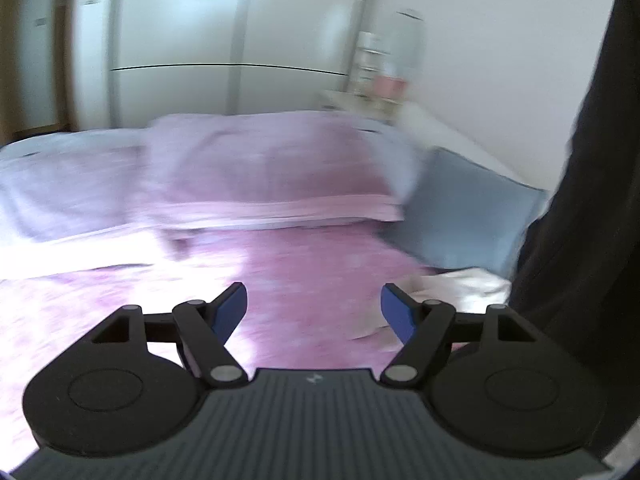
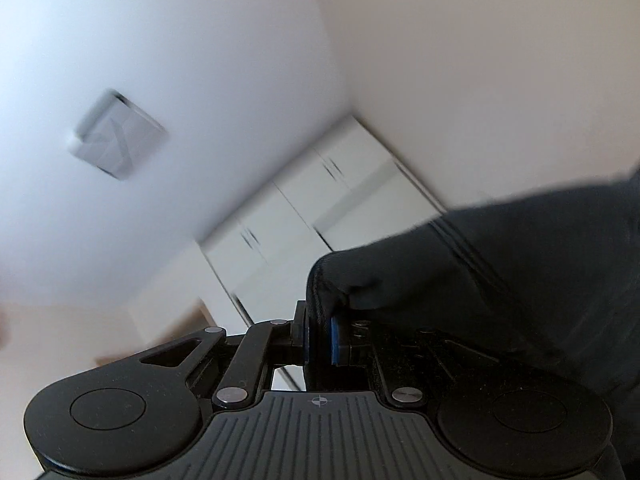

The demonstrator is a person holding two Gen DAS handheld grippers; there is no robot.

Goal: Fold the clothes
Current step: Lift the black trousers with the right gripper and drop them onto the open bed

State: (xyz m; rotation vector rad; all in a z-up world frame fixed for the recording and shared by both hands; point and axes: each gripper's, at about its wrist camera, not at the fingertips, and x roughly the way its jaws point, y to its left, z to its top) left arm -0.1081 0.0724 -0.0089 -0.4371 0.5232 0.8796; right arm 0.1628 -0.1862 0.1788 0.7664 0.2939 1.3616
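In the right wrist view my right gripper [image 2: 319, 340] is shut on the hem of a black garment [image 2: 500, 264], lifted high and tilted up toward the ceiling; the cloth spreads away to the right. The same black garment [image 1: 592, 184] hangs as a dark drape down the right edge of the left wrist view. My left gripper [image 1: 314, 312] is open above the pink bedspread [image 1: 304, 276], its blue pads [image 1: 230, 312] wide apart with nothing between them. A pale crumpled garment [image 1: 460, 284] lies on the bed just past the right fingertip.
A folded pink quilt [image 1: 272, 176] and a blue pillow [image 1: 468, 216] lie farther up the bed. A white wardrobe [image 1: 240, 52] stands behind, with a cluttered nightstand [image 1: 376, 80] at the back right. A square ceiling lamp [image 2: 118, 134] and white upper cabinets [image 2: 304, 216] fill the right wrist view.
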